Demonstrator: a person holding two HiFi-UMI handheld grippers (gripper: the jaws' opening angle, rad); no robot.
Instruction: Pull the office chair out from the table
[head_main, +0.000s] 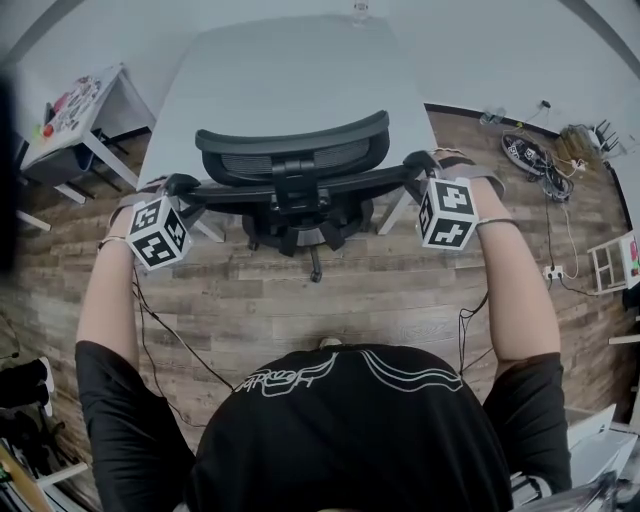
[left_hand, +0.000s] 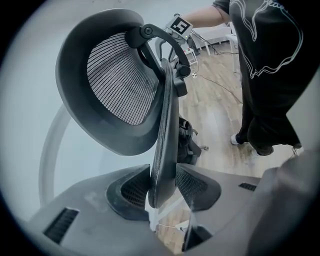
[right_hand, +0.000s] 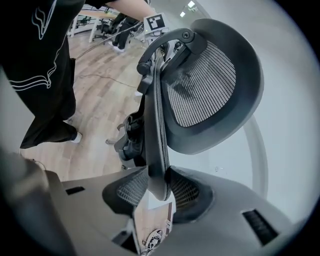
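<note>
The black mesh office chair (head_main: 290, 150) stands tucked against the pale grey table (head_main: 290, 70), with its back toward me. My left gripper (head_main: 180, 186) is at the left end of the backrest's top edge. In the left gripper view, the left gripper (left_hand: 164, 187) has its pads closed on the thin backrest edge (left_hand: 167, 130), below the headrest (left_hand: 120, 85). My right gripper (head_main: 420, 163) is at the right end of that edge. The right gripper view shows the right gripper (right_hand: 157, 187) clamped on the backrest edge (right_hand: 155, 135) in the same way.
The chair's wheeled base (head_main: 300, 238) rests on the wooden floor just in front of me. A small white table (head_main: 75, 110) with bits on it stands at the left. Cables and gear (head_main: 530, 155) lie on the floor at the right, near a white rack (head_main: 610, 262).
</note>
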